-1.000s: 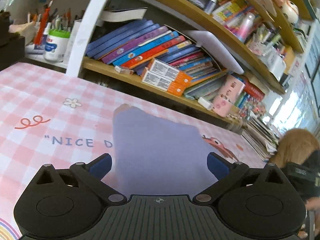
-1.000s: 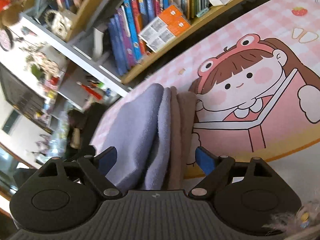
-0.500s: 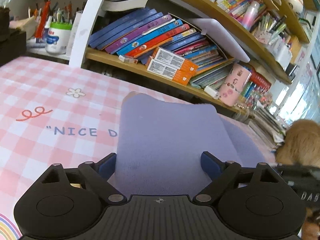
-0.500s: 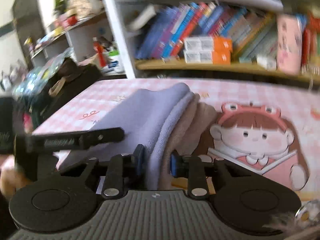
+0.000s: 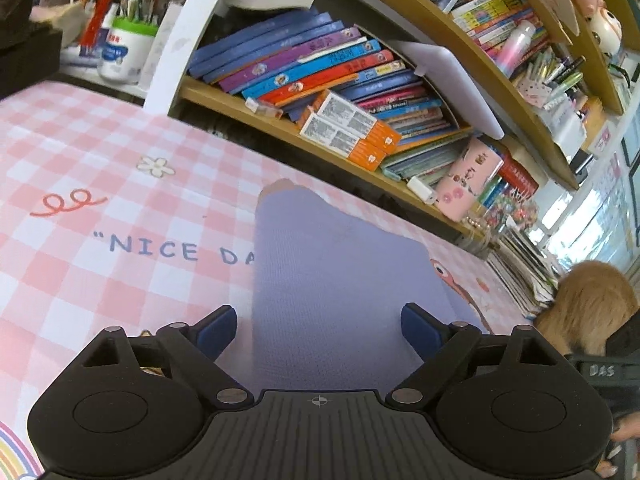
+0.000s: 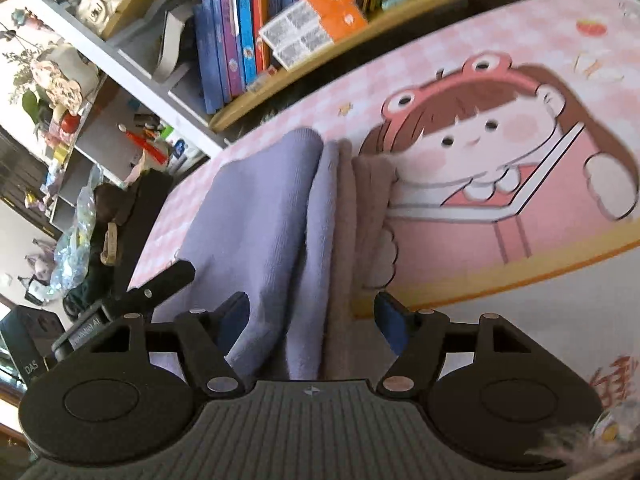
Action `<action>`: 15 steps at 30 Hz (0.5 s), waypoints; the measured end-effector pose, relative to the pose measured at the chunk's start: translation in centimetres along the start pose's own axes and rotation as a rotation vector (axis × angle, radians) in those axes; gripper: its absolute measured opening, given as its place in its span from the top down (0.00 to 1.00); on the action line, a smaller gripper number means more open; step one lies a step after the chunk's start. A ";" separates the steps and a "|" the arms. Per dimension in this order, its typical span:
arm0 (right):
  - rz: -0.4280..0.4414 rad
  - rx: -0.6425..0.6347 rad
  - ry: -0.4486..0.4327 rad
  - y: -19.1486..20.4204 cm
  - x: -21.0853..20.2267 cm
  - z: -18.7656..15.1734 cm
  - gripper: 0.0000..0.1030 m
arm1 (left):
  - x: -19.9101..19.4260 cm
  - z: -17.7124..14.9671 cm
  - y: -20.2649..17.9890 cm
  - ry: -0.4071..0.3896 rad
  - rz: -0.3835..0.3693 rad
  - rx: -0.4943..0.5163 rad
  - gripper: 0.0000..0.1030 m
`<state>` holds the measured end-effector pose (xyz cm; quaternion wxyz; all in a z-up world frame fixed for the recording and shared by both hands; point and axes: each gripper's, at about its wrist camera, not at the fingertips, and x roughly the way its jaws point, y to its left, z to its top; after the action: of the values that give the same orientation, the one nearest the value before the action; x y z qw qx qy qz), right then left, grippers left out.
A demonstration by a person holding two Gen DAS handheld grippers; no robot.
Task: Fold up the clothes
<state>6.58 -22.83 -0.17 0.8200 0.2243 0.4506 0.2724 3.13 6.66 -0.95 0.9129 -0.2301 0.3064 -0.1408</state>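
Now folded lilac garment (image 5: 336, 280) lying flat on pink checked desk (image 5: 100, 152) below bookshelf (image 5: 320, 136). Left tool (image 5: 318, 326) spread wide astride it, gripping nothing. Right tool (image 6: 314, 320) opening around stacked folds, pads clear.

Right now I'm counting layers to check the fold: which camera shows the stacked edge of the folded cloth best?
The right wrist view: the folded cloth shows its side, with lilac layers beside brownish ones on the pink mat. The left wrist view shows only its flat lilac top, layers hidden.
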 end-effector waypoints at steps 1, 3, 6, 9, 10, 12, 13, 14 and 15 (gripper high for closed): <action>0.001 -0.005 0.005 0.2 0.3 0.0 0.36 | 0.3 0.0 0.0 0.015 -0.009 -0.003 0.13; -0.003 -0.020 0.015 0.7 1.0 0.1 0.54 | 0.7 -0.2 0.1 0.040 -0.035 -0.016 0.18; -0.055 -0.194 -0.064 2.6 0.7 -0.3 0.68 | 0.2 -0.4 -0.3 0.011 -0.050 -0.014 0.26; -0.116 -0.435 -0.164 5.0 -0.8 -1.4 0.69 | -0.6 -0.7 -1.1 -0.018 -0.106 0.017 0.26; -0.121 -0.464 -0.172 5.2 -1.3 -1.5 0.69 | -0.7 -0.8 -1.5 -0.021 -0.112 0.038 0.26; -0.125 -0.441 -0.152 4.5 -1.8 -1.2 0.70 | -0.5 -0.9 -1.9 -0.001 -0.134 0.053 0.26; -0.131 -0.425 -0.138 4.1 -2.0 -1.1 0.70 | -0.3 -0.9 -2.0 0.018 -0.145 0.053 0.26; -0.137 -0.403 -0.119 3.5 -2.0 -1.0 0.69 | 0.0 -1.0 -2.1 0.041 -0.146 0.054 0.26; -0.141 -0.375 -0.096 2.9 -2.0 -1.0 0.69 | 0.2 -1.1 -2.2 0.060 -0.144 0.056 0.26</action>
<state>4.08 -21.78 2.34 0.8850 0.0484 0.3671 0.2822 2.37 4.33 -0.67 0.8969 -0.2217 0.3121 -0.2216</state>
